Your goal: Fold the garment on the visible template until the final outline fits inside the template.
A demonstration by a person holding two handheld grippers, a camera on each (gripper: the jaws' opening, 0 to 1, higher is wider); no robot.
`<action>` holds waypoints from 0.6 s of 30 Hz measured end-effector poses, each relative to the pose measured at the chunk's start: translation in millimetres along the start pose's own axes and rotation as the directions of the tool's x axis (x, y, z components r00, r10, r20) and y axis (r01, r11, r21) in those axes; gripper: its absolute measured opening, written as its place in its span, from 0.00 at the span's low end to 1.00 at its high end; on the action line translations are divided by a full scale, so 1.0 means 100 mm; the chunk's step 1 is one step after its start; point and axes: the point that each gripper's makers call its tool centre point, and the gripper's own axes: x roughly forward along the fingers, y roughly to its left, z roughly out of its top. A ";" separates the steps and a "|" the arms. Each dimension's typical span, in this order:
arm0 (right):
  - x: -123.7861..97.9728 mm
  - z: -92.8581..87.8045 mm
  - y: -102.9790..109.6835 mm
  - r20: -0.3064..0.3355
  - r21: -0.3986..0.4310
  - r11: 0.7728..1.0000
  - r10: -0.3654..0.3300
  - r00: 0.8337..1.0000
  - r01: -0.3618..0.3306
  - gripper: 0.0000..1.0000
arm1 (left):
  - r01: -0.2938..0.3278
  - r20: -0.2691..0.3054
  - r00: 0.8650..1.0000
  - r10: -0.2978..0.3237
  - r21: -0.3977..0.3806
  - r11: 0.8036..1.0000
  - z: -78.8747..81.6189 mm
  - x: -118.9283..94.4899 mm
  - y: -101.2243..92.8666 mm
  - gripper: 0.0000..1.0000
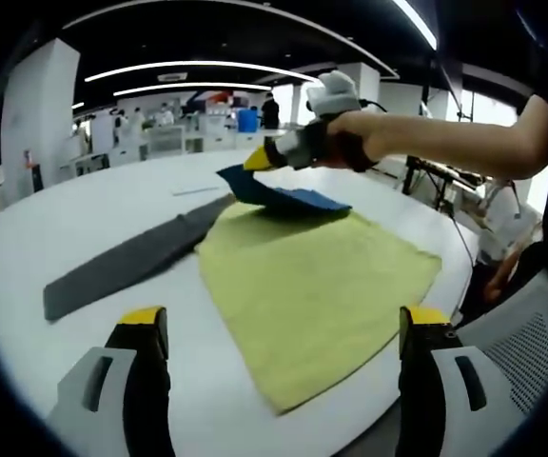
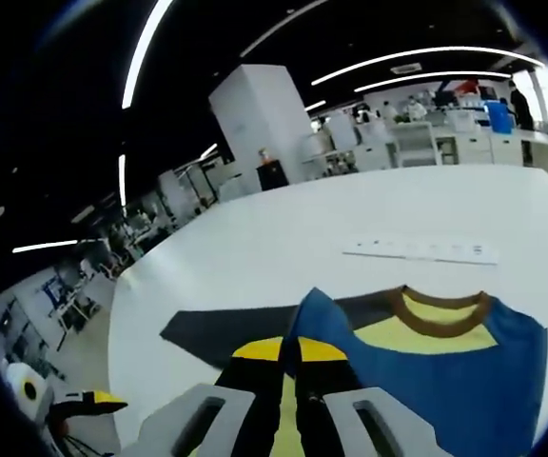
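In the left gripper view a dark grey strip (image 1: 136, 262) lies on the white tabletop (image 1: 74, 214) at the left, its near end cut square. Beside it spreads a yellow-green cloth (image 1: 312, 286). The left claw (image 1: 283, 328) hangs above the cloth's near part, jaws spread wide, holding nothing. At the cloth's far edge the right claw (image 1: 255, 160), gripped by a hand (image 1: 350, 143), pinches a blue garment (image 1: 283, 195) and lifts its corner. In the right gripper view the jaws are pressed together on that blue fabric with a brown collar (image 2: 440, 314). A white ruler-like strip (image 2: 421, 250) carries marks too small to read.
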 end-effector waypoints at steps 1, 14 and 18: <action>0.01 -0.02 0.01 -0.005 -0.005 1.000 0.002 1.000 -0.002 0.00 | 0.000 0.001 1.000 0.000 0.000 1.000 0.00 0.00 0.00 0.98; 0.20 -0.46 0.06 -0.118 -0.004 0.999 0.042 0.992 -0.042 0.00 | -0.012 -0.001 1.000 0.012 -0.007 1.000 -0.03 -0.03 0.03 0.98; 0.23 -0.57 0.09 -0.148 -0.005 0.997 0.073 0.986 -0.075 0.00 | -0.027 -0.004 1.000 0.027 -0.007 1.000 -0.04 -0.04 0.06 0.98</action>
